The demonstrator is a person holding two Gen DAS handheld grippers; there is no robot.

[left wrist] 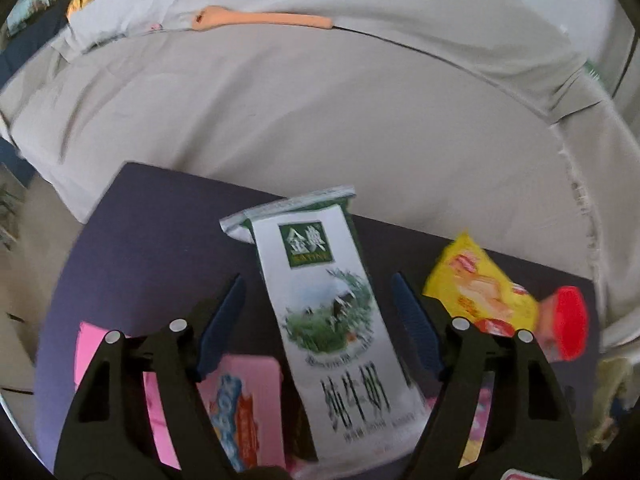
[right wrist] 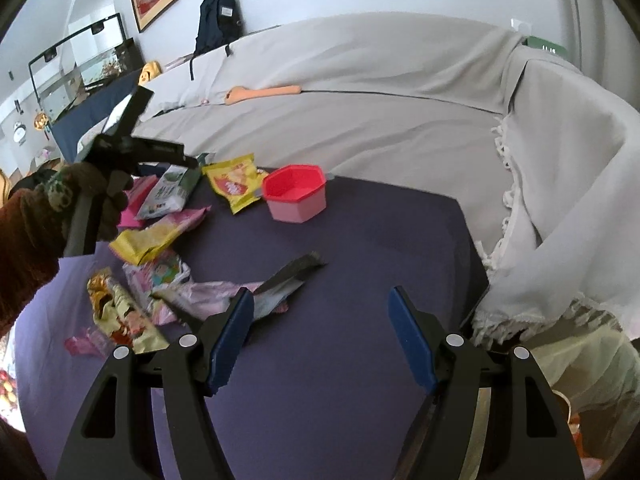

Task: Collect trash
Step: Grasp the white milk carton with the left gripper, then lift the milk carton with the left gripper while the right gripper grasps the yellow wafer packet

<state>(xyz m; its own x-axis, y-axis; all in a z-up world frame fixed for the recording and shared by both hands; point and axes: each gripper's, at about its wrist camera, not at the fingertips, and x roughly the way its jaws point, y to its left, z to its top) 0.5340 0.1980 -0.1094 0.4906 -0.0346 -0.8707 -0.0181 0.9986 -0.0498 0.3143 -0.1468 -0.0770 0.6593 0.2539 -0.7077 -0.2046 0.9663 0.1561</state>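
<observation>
The left wrist view looks down on a white-and-green milk carton (left wrist: 332, 312) lying on the dark purple surface (left wrist: 160, 220), between the spread fingers of the left tool (left wrist: 319, 320), which stand clear of it and grip nothing. Only the right wrist view shows the wider litter: a red-rimmed pink cup (right wrist: 295, 193), a yellow snack bag (right wrist: 236, 181), a crumpled gold wrapper (right wrist: 120, 312), and a gloved hand (right wrist: 86, 200) holding the left tool. The right tool (right wrist: 321, 334) hangs wide open over bare surface, empty. The left view is motion-blurred, and its pink packets (left wrist: 244, 404) are partly hidden behind the fingers.
</observation>
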